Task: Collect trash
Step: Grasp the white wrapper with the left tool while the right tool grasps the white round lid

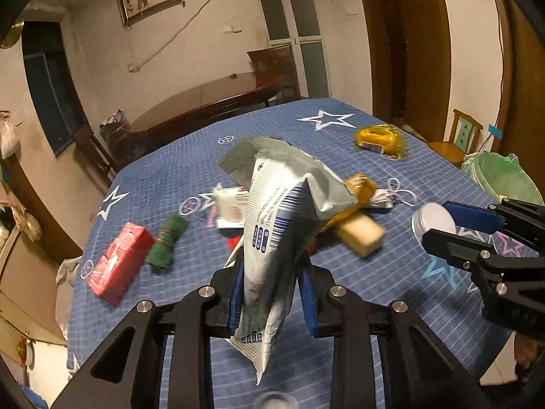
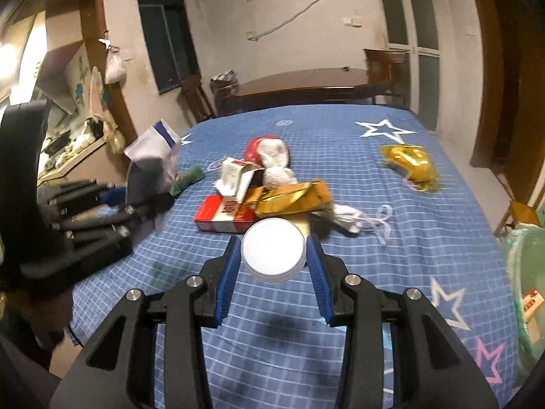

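Left gripper, low in the frame's centre, was clamped on a crumpled white wrapper that stood up between its blue pads above the blue star-patterned tablecloth. Right gripper pinched a small white round tin at bottom centre. Further trash lay mid-frame: a red box, a gold packet. A green-lined bin sat at the right edge.
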Motion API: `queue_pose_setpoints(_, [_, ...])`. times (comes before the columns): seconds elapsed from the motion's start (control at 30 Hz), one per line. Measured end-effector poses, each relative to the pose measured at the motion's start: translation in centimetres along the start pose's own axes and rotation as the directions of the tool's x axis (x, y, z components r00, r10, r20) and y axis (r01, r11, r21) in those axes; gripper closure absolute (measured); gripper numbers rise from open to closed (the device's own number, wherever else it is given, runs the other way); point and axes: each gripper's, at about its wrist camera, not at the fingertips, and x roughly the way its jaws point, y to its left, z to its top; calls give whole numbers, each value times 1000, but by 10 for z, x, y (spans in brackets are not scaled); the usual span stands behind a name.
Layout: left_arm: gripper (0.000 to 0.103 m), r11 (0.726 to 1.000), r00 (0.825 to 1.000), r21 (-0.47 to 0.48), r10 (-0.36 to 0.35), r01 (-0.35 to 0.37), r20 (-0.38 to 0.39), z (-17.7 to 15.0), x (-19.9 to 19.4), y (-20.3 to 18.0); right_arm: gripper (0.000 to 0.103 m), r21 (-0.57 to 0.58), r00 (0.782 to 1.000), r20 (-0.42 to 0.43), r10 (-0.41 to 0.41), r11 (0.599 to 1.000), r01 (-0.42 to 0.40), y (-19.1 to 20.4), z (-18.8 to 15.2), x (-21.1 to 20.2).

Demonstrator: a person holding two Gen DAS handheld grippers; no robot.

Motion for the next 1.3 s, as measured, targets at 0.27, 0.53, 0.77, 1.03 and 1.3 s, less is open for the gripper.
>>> queue_pose_setpoints(0.27, [74,999,999,8,32,-32,11,14,5,-50,65,46,997,24,-73,996,72,-32,-11,-20])
queue_pose_setpoints(0.53, [74,999,1000,39,-1,0,31,37,4,-83,65,104,988,45,-150,984,145,-73,-15,-46])
queue_pose_setpoints(0.77, [74,995,997,74,-66,63,48,65,2,-127,65,157,968,82,-237,962,222,-116,-11,-80])
queue_pose_setpoints(1.03, [74,978,986,140,-160,152,49,93,7,-190,65,197,932,89,-350,924,328,-167,-11,-120])
queue_pose_setpoints(1.3, [74,953,974,225,-220,202,56,116,13,-261,65,240,895,29,-445,872,426,-221,-17,-145])
